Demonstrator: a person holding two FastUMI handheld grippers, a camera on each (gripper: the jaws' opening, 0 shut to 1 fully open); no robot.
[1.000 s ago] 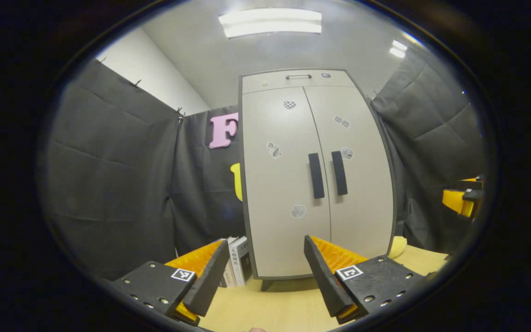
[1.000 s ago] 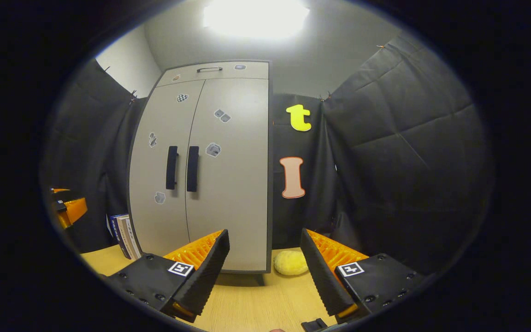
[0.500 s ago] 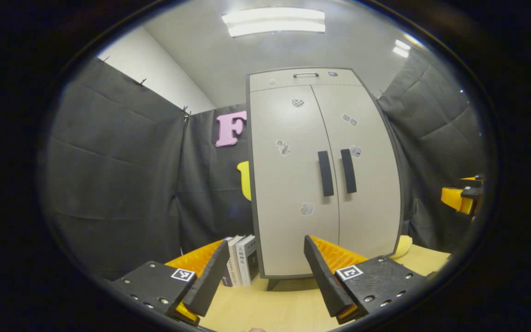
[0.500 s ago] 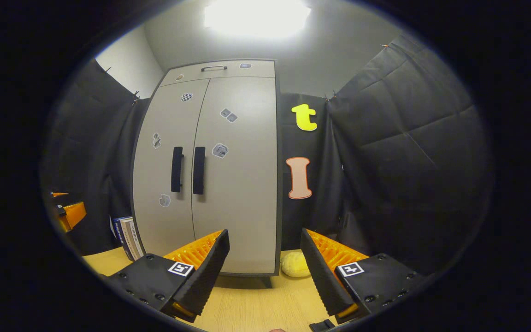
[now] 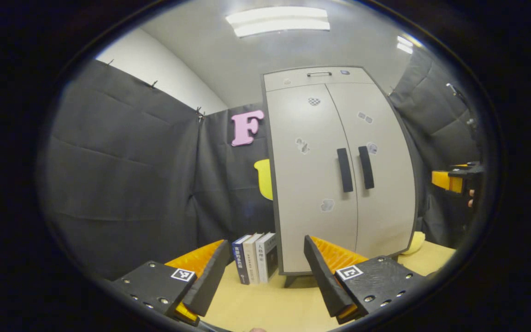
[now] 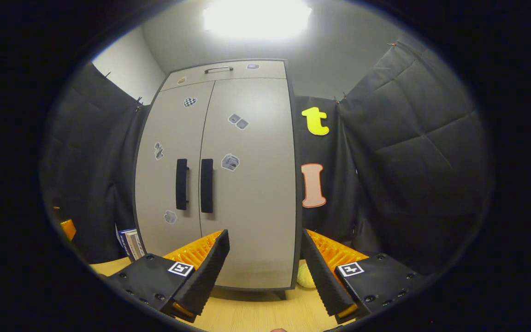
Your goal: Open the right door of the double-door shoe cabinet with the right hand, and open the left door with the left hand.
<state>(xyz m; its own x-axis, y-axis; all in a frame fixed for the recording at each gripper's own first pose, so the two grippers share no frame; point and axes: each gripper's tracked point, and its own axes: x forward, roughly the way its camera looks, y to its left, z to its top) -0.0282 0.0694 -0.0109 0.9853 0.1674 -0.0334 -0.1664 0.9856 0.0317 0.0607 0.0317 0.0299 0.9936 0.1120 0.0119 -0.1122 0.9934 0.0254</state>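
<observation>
A tall pale grey shoe cabinet [image 5: 334, 138] [image 6: 247, 193] stands on the wooden table with both doors closed. Two dark vertical handles sit side by side at the middle seam: the left door's handle [image 5: 344, 169] [image 6: 181, 184] and the right door's handle [image 5: 366, 167] [image 6: 206, 185]. My left gripper [image 5: 265, 276] is open, low over the table, well short of the cabinet. My right gripper [image 6: 265, 274] is open too, nearer the cabinet's right door, with nothing between its fingers. The right gripper [image 5: 454, 180] also shows far off at the edge of the left gripper view.
Several books [image 5: 254, 256] [image 6: 129, 242] stand upright against the cabinet's left side. A yellow soft object [image 6: 303, 276] [image 5: 413, 242] lies on the table by the cabinet's right foot. Black cloth walls close in on both sides.
My left gripper has swung to the left, so the cabinet sits further right in its view. My right gripper has moved closer to the cabinet, which looks larger.
</observation>
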